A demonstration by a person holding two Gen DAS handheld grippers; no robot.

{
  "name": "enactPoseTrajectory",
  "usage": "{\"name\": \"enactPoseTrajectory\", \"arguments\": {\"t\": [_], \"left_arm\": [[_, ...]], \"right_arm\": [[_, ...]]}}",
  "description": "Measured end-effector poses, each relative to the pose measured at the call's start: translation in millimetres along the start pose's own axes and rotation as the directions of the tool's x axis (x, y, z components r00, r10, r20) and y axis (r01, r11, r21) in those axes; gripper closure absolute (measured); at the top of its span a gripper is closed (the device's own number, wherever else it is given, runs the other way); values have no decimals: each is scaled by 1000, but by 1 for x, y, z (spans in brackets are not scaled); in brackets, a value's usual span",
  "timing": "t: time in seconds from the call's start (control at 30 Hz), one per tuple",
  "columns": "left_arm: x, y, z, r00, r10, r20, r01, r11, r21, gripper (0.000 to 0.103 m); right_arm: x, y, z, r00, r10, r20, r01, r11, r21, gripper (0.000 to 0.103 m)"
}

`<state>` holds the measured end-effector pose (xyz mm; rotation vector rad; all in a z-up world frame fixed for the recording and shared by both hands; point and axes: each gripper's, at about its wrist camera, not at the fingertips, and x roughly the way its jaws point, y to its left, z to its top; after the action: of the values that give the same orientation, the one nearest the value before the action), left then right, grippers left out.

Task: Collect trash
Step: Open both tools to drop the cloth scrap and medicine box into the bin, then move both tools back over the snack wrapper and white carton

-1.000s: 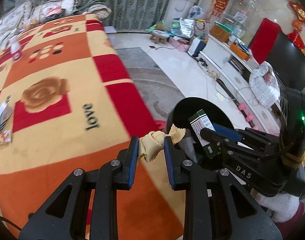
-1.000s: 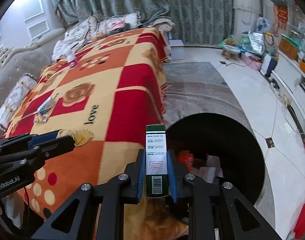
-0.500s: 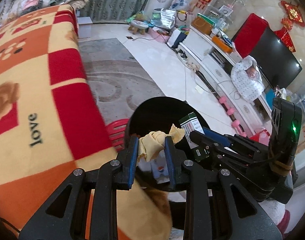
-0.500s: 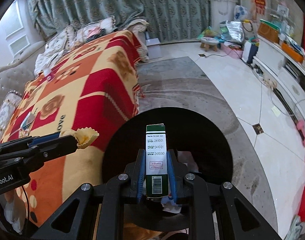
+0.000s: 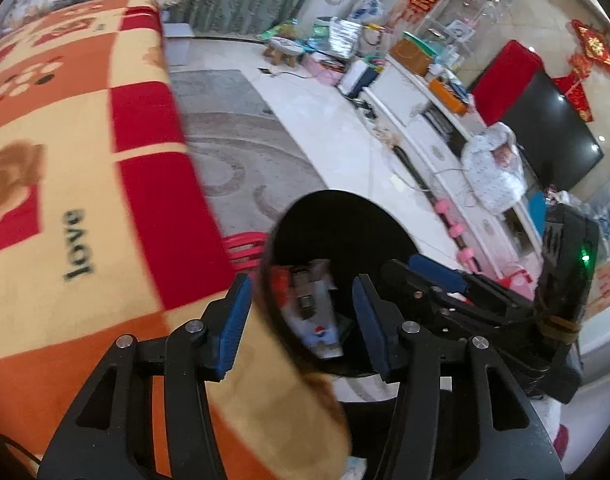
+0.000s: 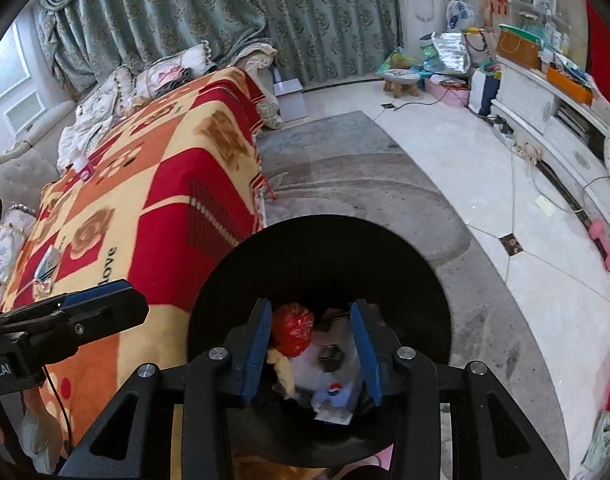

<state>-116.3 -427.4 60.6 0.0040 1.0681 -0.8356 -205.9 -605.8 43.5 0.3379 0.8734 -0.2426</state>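
Landmark: one black round bin (image 6: 321,240) stood on the floor just beside the blanket-covered sofa (image 6: 157,184).
Left gripper (image 5: 301,312): one, above the bin's near rim; its jaws had just been opening and stood apart with nothing between them.
Right gripper (image 6: 311,338): one, over the bin's mouth; its jaws had just been opening too, apart and empty.
Trash in the bin: one red crumpled bag (image 6: 293,330), one yellow cloth scrap (image 6: 283,370), one dark box (image 6: 331,356) and white wrappers, lying on the bottom.
Trash outside the bin: two small items left on the blanket, a flat packet (image 6: 49,264) and a small pink-labelled one (image 6: 83,168) farther off.
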Motion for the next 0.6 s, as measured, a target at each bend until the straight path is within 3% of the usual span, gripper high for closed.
{"name": "enactPoseTrajectory", "arguments": {"t": [0.27, 0.6], "left_arm": [[-35, 54, -22, 987, 157, 24, -156, 986, -53, 52], [-94, 159, -50, 942, 332, 48, -318, 930, -186, 52]], "right_arm": [[12, 48, -1, 998, 61, -26, -63, 995, -76, 64], [41, 133, -3, 984, 147, -104, -165, 967, -193, 62]]}}
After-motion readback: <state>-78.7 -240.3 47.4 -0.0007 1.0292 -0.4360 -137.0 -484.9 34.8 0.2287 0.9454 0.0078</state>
